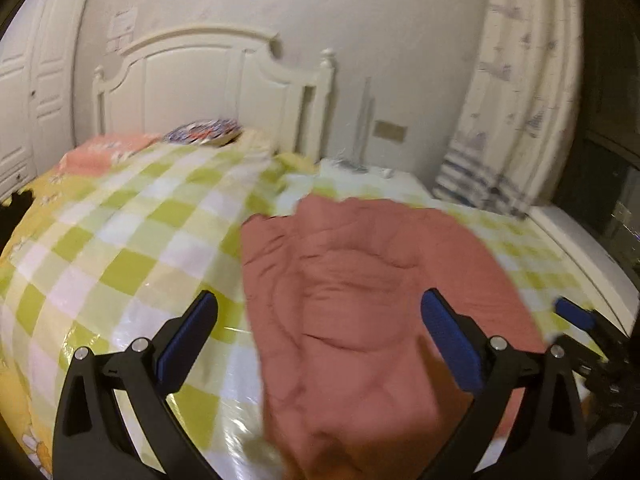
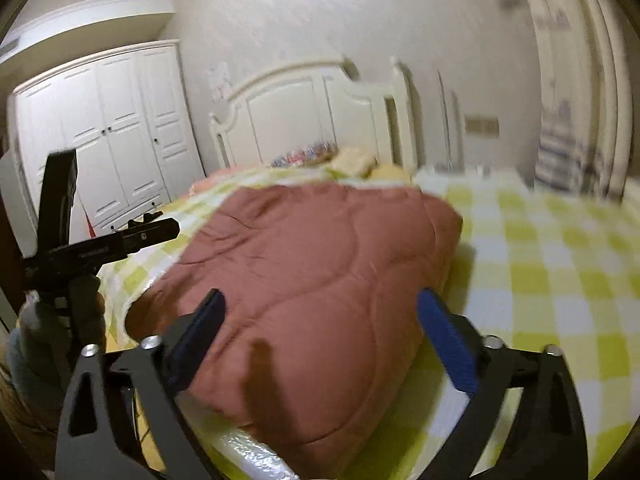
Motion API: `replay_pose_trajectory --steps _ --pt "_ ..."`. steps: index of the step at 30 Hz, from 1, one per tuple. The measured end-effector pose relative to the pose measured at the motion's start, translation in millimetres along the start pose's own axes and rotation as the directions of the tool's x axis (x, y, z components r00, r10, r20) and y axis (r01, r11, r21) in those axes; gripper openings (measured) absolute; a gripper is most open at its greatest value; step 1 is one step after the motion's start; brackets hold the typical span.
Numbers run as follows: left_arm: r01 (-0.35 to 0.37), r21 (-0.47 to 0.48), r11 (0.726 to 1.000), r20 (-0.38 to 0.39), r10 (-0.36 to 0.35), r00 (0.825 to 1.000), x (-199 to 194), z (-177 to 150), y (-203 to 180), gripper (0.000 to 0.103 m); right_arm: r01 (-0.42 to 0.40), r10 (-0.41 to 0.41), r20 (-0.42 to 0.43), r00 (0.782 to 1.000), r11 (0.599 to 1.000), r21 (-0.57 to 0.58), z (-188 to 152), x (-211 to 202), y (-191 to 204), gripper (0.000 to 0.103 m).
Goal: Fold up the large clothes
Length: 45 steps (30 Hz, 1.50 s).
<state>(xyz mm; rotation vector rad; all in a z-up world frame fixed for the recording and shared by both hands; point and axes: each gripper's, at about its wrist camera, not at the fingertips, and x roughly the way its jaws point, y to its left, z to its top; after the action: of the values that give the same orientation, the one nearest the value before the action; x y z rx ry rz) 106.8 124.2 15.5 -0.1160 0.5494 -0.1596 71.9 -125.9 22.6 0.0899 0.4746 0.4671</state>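
The quilted rust-red garment (image 2: 320,280) is spread on the checked bedcover (image 2: 540,260) ahead of both empty, wide-spread tongs (image 1: 320,340) (image 2: 320,340). Soft, bulky padding is expected; a hem corner is recommended.

Pink quilt (image 1: 360,280), green-checked bedspread (image 1: 132,240)

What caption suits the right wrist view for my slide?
Right gripper open above a reddish-brown quilted garment lying on a green-checked bed.
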Motion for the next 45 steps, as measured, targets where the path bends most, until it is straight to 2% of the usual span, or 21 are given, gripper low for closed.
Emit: replay_pose_trajectory --steps 2,3,5,7,8,11,15,23,29,36,39,42,44,45 --pt "0.026 0.048 0.998 -0.039 -0.024 0.999 1.4 -7.2 -17.6 0.101 0.03 -0.031 -0.017 0.999 0.998 -0.051 -5.2 0.5 10.5 0.077" --pt "0.017 0.083 0.996 -0.07 -0.011 0.998 8.7 -14.9 -26.9 0.101 0.036 -0.039 -0.039 0.998 0.997 -0.063 -8.4 4.7 13.4 0.077" --pt "-0.041 0.132 0.99 -0.161 0.062 0.985 35.0 -32.6 -36.2 0.101 0.048 -0.056 -0.111 0.992 0.996 -0.077 -21.2 20.0 15.5 0.079" --pt "-0.019 0.089 0.996 -0.216 0.038 0.976 56.1 -47.0 -29.4 0.101 0.076 -0.089 -0.148 0.985 0.993 -0.089 -33.7 33.8 14.3 0.084" --pt "-0.006 0.061 0.998 -0.216 0.019 0.976 58.6 -48.8 -24.7 0.101 0.076 -0.088 -0.153 0.984 0.994 -0.079 -35.0 36.5 12.5 0.086" --pt "-0.006 0.084 0.996 -0.203 0.023 0.979 53.6 -46.7 -26.6 0.101 0.06 -0.068 -0.152 0.986 0.997 -0.056 -32.8 36.2 8.7 0.086" --pt "0.008 0.053 0.999 -0.193 0.002 0.981 50.4 -48.6 -22.1 0.101 0.042 -0.046 -0.145 0.988 0.999 -0.032 -29.6 32.2 5.7 0.087" --pt "0.018 0.049 0.999 -0.198 -0.008 0.98 54.9 -45.7 -19.6 0.101 0.021 -0.017 -0.148 0.989 1.0 0.022 -32.2 29.1 -1.5 0.088" --pt "0.023 0.056 0.998 -0.201 -0.012 0.98 58.9 -43.5 -18.1 0.101 0.022 -0.017 -0.16 0.987 0.999 0.029 -31.6 35.3 -2.0 0.094" --pt "0.021 0.043 0.999 -0.205 -0.012 0.979 50.1 -42.1 -19.3 0.101 0.02 -0.016 -0.156 0.988 0.999 0.025 -28.2 28.9 0.6 0.094" --pt "0.085 -0.011 0.996 -0.191 -0.086 0.978 31.7 -24.2 -9.2 0.101 0.004 0.0 -0.117 0.993 1.0 0.031 -16.2 9.8 -3.5 0.094" --pt "0.12 -0.054 0.991 -0.135 -0.126 0.983 18.3 25.5 -3.4 0.101 -0.021 0.025 -0.043 0.999 0.996 0.083 6.8 -11.2 -17.1 0.094" --pt "0.145 -0.018 0.989 -0.104 -0.147 0.984 20.4 65.5 -16.8 0.101 -0.003 0.002 0.008 1.0 0.996 0.09 28.9 -17.7 -25.2 0.094" --pt "0.136 0.018 0.99 -0.095 -0.134 0.986 26.8 84.4 -28.2 0.101 0.013 -0.015 0.018 1.0 0.996 0.087 39.9 -17.0 -26.4 0.094"
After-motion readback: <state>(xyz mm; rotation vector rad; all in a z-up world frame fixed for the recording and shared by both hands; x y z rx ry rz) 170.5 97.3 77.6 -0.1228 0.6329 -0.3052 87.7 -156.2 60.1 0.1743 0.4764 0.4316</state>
